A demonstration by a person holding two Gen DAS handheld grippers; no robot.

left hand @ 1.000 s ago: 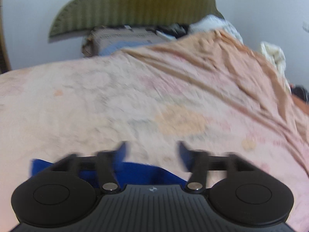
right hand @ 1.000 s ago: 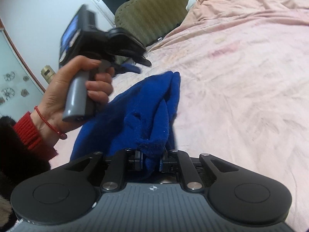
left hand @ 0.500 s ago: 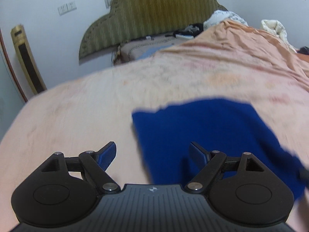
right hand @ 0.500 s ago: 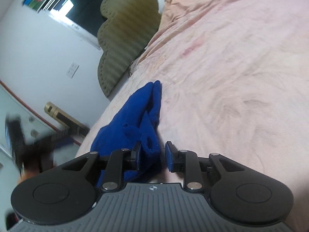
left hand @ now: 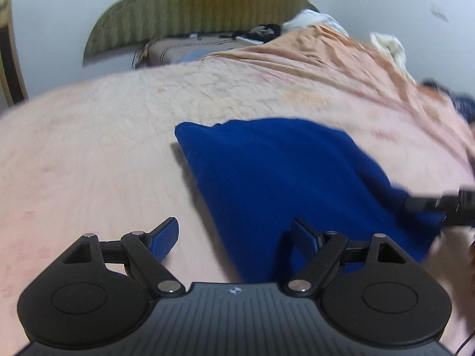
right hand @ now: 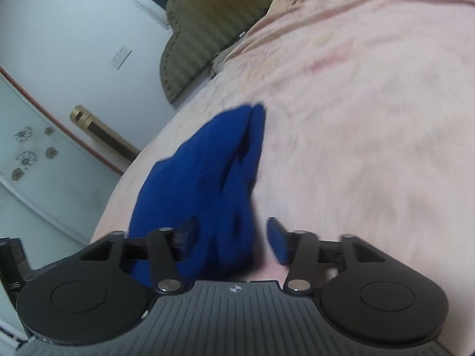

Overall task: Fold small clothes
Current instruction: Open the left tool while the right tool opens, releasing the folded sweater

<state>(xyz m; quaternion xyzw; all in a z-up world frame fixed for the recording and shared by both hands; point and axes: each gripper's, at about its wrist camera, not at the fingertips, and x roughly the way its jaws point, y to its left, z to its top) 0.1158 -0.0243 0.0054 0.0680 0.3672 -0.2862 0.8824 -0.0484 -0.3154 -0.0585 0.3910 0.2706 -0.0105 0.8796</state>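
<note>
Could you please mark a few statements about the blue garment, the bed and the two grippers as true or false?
1. The blue garment lies on a pink bedsheet. True.
2. The left gripper is clamped on the garment. False: its fingers stand wide apart and pinch nothing.
3. An olive green headboard stands at the far end of the bed. True.
4. The right gripper is shut tight on the cloth. False: its jaws are opening, with the garment's near end between them and a gap beside one finger.
5. The garment is red. False: it is deep blue.
</note>
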